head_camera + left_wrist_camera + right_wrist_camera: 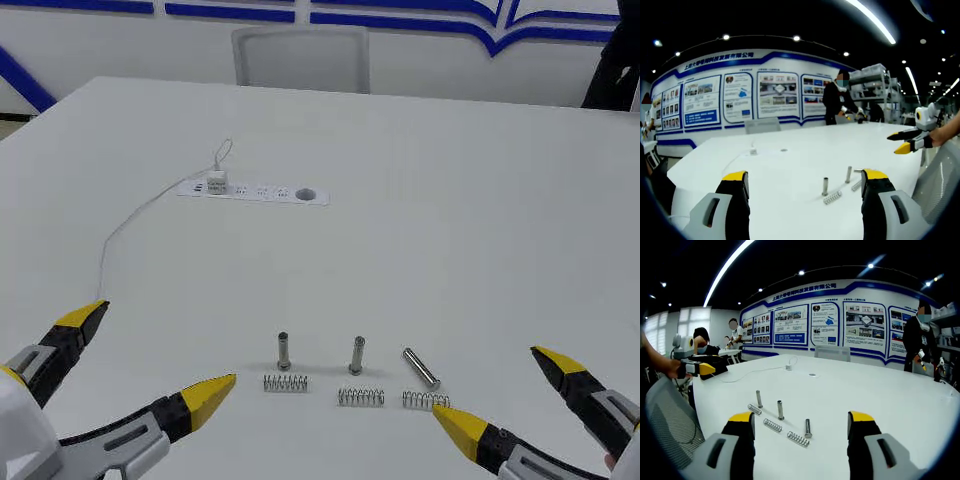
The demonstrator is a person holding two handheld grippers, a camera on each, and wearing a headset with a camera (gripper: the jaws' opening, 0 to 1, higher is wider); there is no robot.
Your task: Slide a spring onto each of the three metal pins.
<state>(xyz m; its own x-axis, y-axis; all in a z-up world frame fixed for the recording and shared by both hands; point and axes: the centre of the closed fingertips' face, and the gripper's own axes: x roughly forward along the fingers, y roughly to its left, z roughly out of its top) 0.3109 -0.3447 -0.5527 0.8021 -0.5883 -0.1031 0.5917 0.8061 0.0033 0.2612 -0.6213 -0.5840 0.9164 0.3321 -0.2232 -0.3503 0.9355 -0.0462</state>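
Note:
Three metal pins sit in a row near the table's front edge. The left pin [283, 351] and the middle pin [357, 355] stand upright; the right pin [421, 368] lies on its side. In front of each lies a spring: left spring [286, 382], middle spring [361, 397], right spring [426, 400]. My left gripper [155, 352] hovers open to the left of the row. My right gripper [497, 390] is open at the right, next to the right spring. Between the open jaws of the right gripper [801, 417] I see the pins [780, 410] and springs [772, 425].
A white power strip [255, 191] with a plugged charger [217, 181] and a trailing cable lies mid-table. A grey chair [300, 58] stands at the far edge. People stand in the background [840, 100]. The white table [450, 220] spreads wide around the row.

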